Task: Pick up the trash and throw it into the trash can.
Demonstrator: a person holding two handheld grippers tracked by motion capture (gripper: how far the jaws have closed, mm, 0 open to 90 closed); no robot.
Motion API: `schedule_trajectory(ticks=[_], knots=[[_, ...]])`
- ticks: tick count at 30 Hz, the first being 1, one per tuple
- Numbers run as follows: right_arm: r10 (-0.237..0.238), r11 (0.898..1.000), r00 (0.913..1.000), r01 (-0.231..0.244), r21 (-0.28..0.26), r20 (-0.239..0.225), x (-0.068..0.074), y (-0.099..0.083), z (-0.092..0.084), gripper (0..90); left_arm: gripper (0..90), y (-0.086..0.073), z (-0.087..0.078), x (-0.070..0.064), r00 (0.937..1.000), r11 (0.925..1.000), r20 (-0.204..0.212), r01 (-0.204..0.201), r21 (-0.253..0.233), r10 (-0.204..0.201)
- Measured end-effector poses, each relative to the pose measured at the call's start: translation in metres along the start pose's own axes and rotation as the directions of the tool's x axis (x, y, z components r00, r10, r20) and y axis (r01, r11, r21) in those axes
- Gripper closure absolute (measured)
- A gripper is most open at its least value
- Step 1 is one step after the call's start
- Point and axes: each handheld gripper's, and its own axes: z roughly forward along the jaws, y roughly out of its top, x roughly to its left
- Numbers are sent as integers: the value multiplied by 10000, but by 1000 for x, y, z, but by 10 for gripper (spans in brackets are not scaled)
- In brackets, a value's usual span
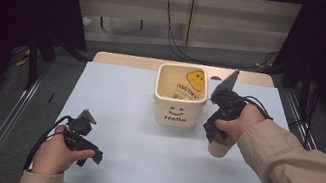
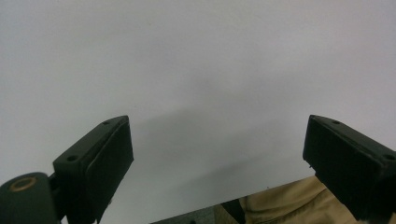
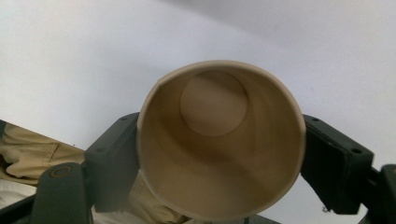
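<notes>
Right gripper [image 1: 215, 133] clamped on a paper cup [image 1: 218, 147], jaws pressed against opposite sides of the cup wall just below the rim. In the right gripper view, cup [image 3: 219, 140] squarely between the two black jaws, mouth turned toward the camera, inside empty, round bottom visible deep within. Rim pinched slightly out of round by the grip. In the high view, cup hanging below the right hand, its lower part showing under the fingers, above the light tabletop [image 1: 131, 142]; impossible to tell from that view whether the base touches the surface. No earlier frame, so nothing on jaw motion.

Just left of the right gripper, near but apart: a cream square bin [image 1: 180, 95] with a smiley and "Hello" on the front wall, a yellow face printed on the inner back wall.

Left gripper [image 1: 89, 152] well apart from the cup, near the table's front edge on the person's left side. Jaws spread wide in the left gripper view [image 2: 217, 154], with bare tabletop between them and nothing gripped. A strip of tan sleeve [image 2: 280, 205] just behind the right-hand jaw in that view, at the bottom edge.

Both forearms in tan sleeves, cables trailing back from each gripper toward the person.
</notes>
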Motion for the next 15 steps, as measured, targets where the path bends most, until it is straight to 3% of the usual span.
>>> schedule_trajectory(ticks=[9, 15], knots=[[-76, 10000, 10000, 76, 9, 46, -4, 12, -19, 202, 82, -1, 0, -1, 9998, 9999, 66, 165, -9, -165], [-71, 10000, 9999, 71, -22, 115, -5, 19, -24, 202, 82, -1, 0, 1, 10000, 10000, 45, 40, 79, -40]])
